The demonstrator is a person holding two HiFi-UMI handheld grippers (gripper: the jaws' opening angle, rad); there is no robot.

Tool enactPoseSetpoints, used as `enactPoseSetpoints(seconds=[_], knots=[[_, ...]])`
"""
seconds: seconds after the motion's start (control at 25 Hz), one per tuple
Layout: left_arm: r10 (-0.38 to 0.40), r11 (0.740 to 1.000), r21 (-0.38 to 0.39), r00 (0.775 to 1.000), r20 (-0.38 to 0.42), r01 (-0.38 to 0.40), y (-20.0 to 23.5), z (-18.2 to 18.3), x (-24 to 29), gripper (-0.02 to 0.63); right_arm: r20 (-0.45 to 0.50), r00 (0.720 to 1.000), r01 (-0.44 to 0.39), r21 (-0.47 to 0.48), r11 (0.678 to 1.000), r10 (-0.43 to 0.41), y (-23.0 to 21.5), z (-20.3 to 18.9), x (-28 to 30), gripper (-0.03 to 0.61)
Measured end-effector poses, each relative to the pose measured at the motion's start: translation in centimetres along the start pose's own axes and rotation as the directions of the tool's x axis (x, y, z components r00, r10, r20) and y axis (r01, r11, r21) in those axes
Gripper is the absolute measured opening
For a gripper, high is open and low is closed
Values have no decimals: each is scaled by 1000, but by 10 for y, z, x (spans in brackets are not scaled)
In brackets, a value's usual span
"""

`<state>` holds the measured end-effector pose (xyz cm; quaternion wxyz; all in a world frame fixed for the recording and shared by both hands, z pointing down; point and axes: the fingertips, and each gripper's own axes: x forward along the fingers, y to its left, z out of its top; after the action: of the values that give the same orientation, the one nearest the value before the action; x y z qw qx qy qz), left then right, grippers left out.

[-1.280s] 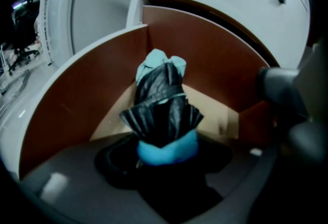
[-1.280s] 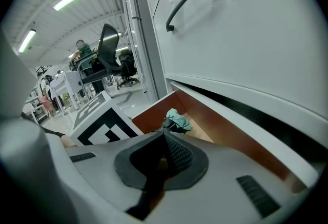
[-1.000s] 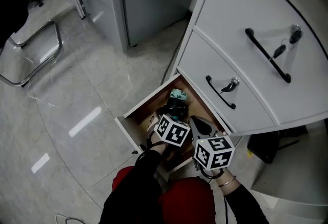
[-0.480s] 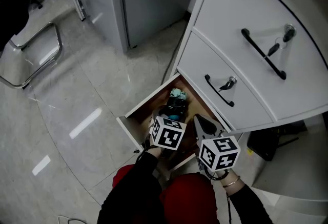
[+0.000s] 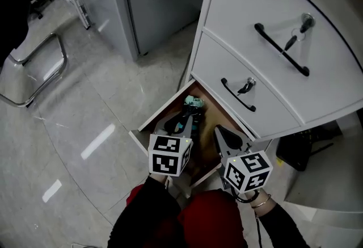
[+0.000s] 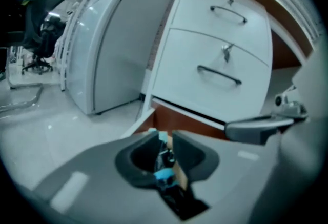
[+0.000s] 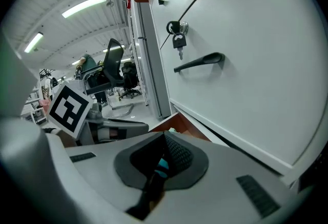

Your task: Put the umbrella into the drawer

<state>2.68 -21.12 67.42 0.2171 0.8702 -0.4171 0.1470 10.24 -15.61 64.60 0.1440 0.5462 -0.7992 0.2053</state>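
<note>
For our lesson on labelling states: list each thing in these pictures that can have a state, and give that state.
bottom drawer: open
umbrella: folded, lying in the bottom drawer
middle drawer: shut
top drawer: shut
left gripper: jaws have just been closing, narrow gap left, holds nothing
right gripper: jaws together, empty

Dressed in black long sleeves, left sleeve [image 5: 150, 207] and right sleeve [image 5: 281, 230] alike, with a red garment [image 5: 210, 221] at the near edge between them. Thin bracelet [image 5: 261, 202] worn at the right wrist. Fitted on the left gripper [image 5: 177, 125] with a white marker cube [image 5: 168, 154] printed in black squares; likewise on the right gripper [image 5: 221, 134], second cube [image 5: 247, 170]. Moulded throughout in matt grey, with darker recessed jaw seats. Lined on one right-hand pad [image 7: 177, 155] with dotted black texture; marked with dark ribbed slots [image 7: 256, 195] on the right shell.
</note>
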Motion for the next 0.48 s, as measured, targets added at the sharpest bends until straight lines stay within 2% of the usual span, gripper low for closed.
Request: enactPoseSetpoints(seconds=[0.12,0.32,0.48], knots=[[1,1000,-31,998,68,1,7,17,-21,3,21,1000,-1,-6,1000,2,1,3,-5,2],[-10,999,-32,985,171,16,15,42,-60,2,57,998,-24,2,1000,24,7,9,-13,2],[-3,997,-75,973,231,21,25,47,-91,3,104,994,-41,-18,999,43,15,15,-20,2]])
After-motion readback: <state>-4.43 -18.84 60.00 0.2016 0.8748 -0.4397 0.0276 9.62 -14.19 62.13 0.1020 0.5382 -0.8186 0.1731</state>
